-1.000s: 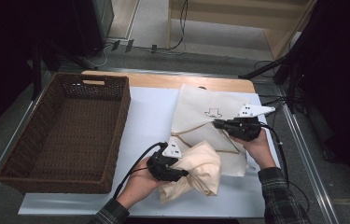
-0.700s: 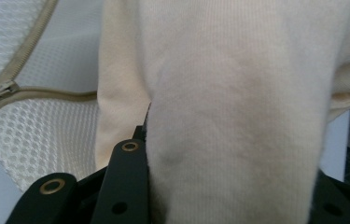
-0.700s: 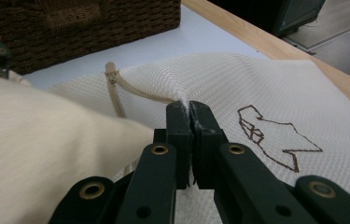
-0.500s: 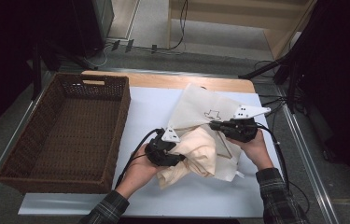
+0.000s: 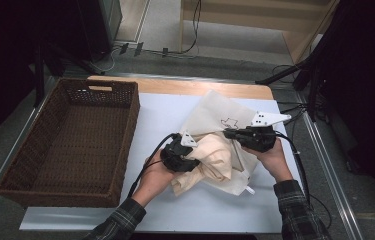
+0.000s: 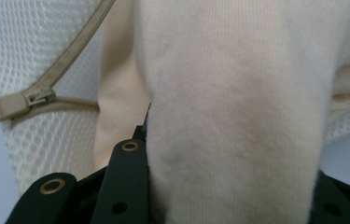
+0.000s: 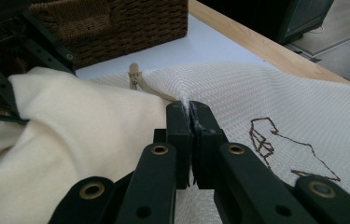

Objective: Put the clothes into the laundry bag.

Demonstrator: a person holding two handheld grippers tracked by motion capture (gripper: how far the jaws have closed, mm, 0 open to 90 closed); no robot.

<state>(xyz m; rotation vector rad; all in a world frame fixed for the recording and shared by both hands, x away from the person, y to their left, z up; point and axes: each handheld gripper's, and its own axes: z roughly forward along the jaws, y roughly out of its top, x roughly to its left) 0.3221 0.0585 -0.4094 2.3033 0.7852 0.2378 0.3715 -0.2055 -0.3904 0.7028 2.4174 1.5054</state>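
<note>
Cream garment [image 5: 215, 157] against mesh bag [image 5: 220, 112]

No readable words, brands or numbers anywhere — the sole mark is a brown stitched outline figure, not lettering, on the white mesh bag [image 7: 275, 102], lower right of the right gripper view, upper centre-right of the high view.

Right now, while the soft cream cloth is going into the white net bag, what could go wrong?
The left gripper grips only a fold of the soft cream knitted cloth, so the loose rest might bunch at the opening and jam. The right gripper pinches just a thin edge of the white mesh zip bag; a push could tug it free. The beige zip pull sits close and might snag the knit.
</note>
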